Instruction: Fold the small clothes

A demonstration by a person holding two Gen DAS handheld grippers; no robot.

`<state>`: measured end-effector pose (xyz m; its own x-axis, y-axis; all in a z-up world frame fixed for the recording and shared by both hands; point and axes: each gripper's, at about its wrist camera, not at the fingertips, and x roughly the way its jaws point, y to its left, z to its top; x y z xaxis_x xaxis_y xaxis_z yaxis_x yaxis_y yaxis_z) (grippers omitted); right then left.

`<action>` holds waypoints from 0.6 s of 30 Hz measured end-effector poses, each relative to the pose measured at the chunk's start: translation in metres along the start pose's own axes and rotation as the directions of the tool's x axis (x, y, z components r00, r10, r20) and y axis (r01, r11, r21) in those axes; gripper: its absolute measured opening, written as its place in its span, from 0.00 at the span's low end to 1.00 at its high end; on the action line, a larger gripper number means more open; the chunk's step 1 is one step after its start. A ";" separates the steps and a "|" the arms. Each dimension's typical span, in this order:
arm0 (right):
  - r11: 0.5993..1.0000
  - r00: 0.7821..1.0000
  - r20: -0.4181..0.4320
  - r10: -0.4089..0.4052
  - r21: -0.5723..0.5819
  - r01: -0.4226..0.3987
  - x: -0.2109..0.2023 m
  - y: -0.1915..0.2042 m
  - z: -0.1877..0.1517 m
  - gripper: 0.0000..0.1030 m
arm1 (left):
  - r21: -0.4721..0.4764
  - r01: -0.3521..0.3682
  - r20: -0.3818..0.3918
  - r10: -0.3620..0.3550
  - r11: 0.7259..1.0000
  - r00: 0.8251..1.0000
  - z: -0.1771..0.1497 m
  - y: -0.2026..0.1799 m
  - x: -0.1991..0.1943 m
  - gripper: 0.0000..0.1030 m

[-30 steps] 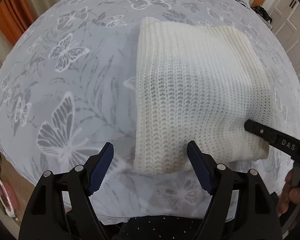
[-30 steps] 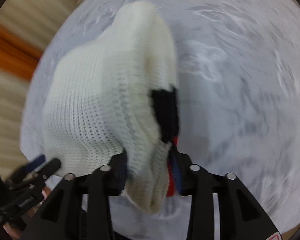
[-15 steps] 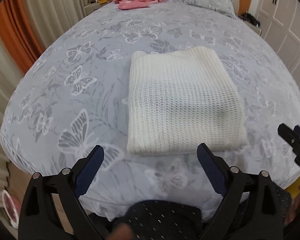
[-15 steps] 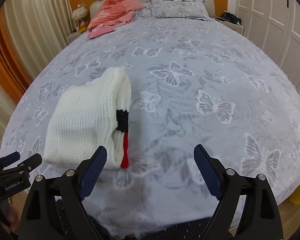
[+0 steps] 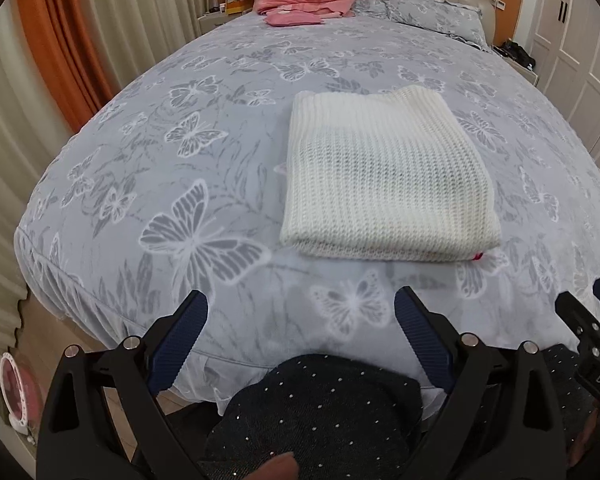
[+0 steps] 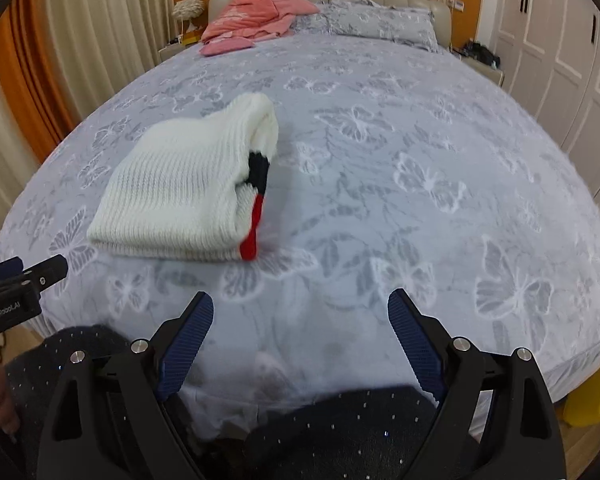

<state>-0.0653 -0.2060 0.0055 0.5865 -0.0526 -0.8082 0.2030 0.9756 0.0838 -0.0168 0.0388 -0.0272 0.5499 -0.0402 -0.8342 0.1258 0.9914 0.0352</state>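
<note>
Sweater [image 5: 388, 176] lies folded into a tidy rectangle near the foot of the bed [image 5: 148, 184], left gripper [image 5: 300, 332] and right gripper [image 6: 300, 328] both spread wide, empty, clear of it; fold looks finished, pink clothes [image 6: 256, 12] by the headboard possibly left.

**Both wrist cameras look down the bed from its foot**

Your left wrist camera sits just behind the left gripper [image 5: 300, 336], looking forward and steeply downward between its fingers; the folded white knit [image 5: 384, 176] lies ahead, slightly to the right. Your right wrist camera sits the same way behind the right gripper [image 6: 300, 336], with the knit [image 6: 180, 192] ahead to the left. Both views share the butterfly bedspread [image 5: 180, 140], the knit, the pink clothes [image 6: 256, 12] at the far headboard, and each catches the other gripper at its frame edge.
</note>
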 end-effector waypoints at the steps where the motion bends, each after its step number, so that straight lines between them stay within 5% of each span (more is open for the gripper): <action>1: 1.000 1.000 -0.004 0.009 0.012 -0.009 0.000 -0.003 -0.001 0.84 | -0.006 -0.004 0.001 0.004 1.000 1.000 -0.001 0.001 0.000 0.90; 18: 0.999 0.998 -0.024 -0.051 -0.018 0.051 0.012 0.003 -0.009 0.84 | 0.042 -0.015 0.047 0.013 0.999 0.999 -0.010 -0.008 0.002 0.95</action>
<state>-0.0652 -0.2020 -0.0091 0.5563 -0.0975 -0.8252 0.2184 0.9753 0.0320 -0.0254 0.0324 -0.0346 0.5899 -0.0328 -0.8068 0.1523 0.9858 0.0713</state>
